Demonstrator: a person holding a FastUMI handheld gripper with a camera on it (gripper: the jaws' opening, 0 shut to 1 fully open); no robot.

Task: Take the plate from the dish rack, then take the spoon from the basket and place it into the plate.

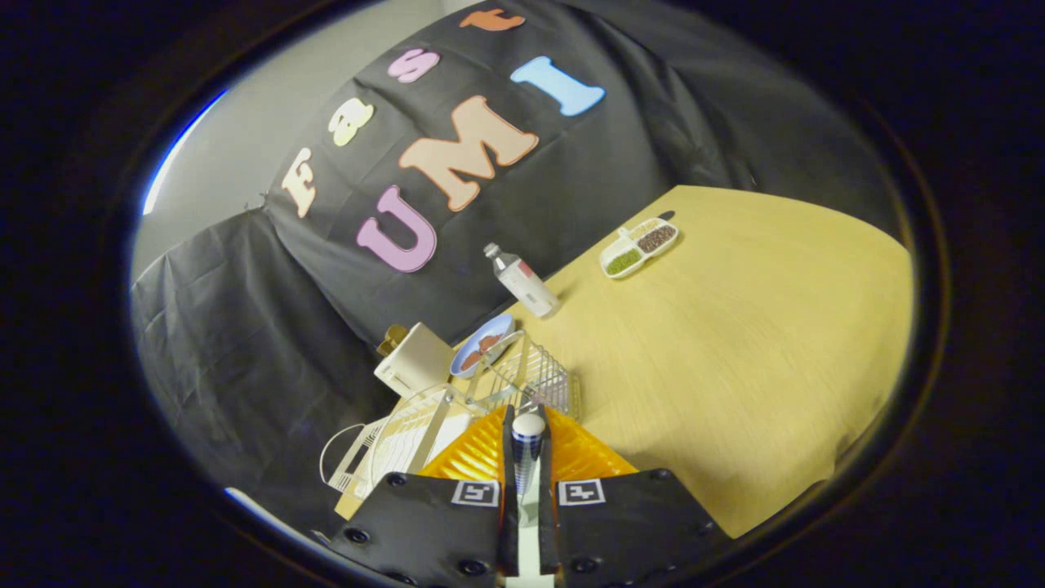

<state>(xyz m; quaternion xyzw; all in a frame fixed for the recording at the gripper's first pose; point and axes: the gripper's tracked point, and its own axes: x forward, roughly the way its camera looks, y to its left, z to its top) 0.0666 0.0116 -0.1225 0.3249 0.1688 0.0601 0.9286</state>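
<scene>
The gripper point(527, 437) has both fingers pressed on one spoon point(527, 445), its handle upright between them with the rounded end at the fingertips. Just beyond lies one orange plate point(482, 457) on the wooden table point(735, 367). Past it stand one wire basket point(531, 376) and one white dish rack point(408, 441) (side by side). Farther off: one blue bowl point(482, 345), one white box point(413, 361), one bottle point(522, 282), and one tray point(638, 247) with three compartments.
</scene>
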